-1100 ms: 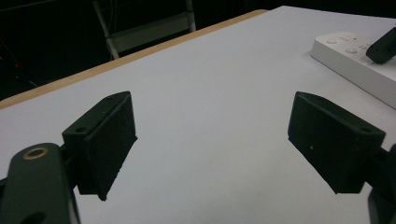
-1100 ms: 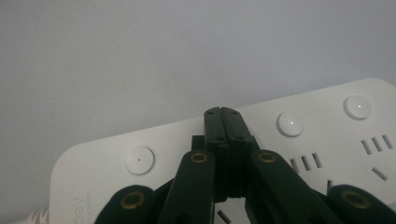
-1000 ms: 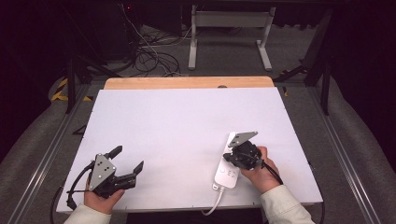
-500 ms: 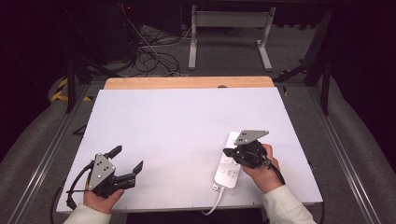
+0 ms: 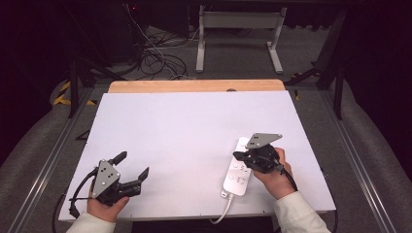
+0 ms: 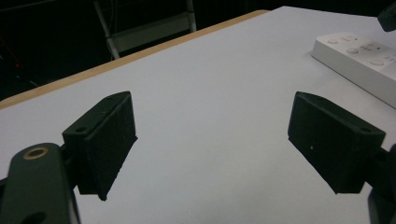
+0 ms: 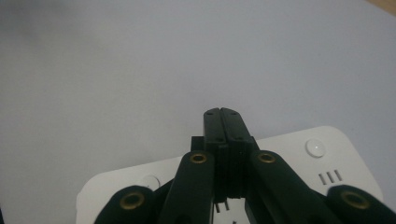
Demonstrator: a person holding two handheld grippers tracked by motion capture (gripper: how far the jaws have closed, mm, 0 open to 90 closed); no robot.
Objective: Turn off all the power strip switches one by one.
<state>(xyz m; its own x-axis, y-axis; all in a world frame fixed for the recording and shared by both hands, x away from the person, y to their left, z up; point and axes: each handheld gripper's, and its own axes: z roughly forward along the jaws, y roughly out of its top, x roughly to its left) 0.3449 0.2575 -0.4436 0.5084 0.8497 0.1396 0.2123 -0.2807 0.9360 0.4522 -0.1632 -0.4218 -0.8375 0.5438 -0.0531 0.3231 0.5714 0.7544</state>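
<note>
Right tongs [image 5: 243, 156]: we see them closed, empty, tips over the white plastic power strip [image 5: 236, 173]
Strip axis: runs beneath us, toward the surface's [image 5: 194, 126] near edge
Left tongs [image 5: 130, 171]: open, well apart

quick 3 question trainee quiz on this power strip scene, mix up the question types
1. True or false: the left gripper has its jaws shut.
2. The right gripper is over: A) bare table B) the power strip C) the floor.
3. Fill in: the strip's cable leaves it toward the ____ edge of the table.

Key: 1 false, they stand wide apart. 2 B, jaws shut, nothing between them. 3 near, the person's side.
</note>
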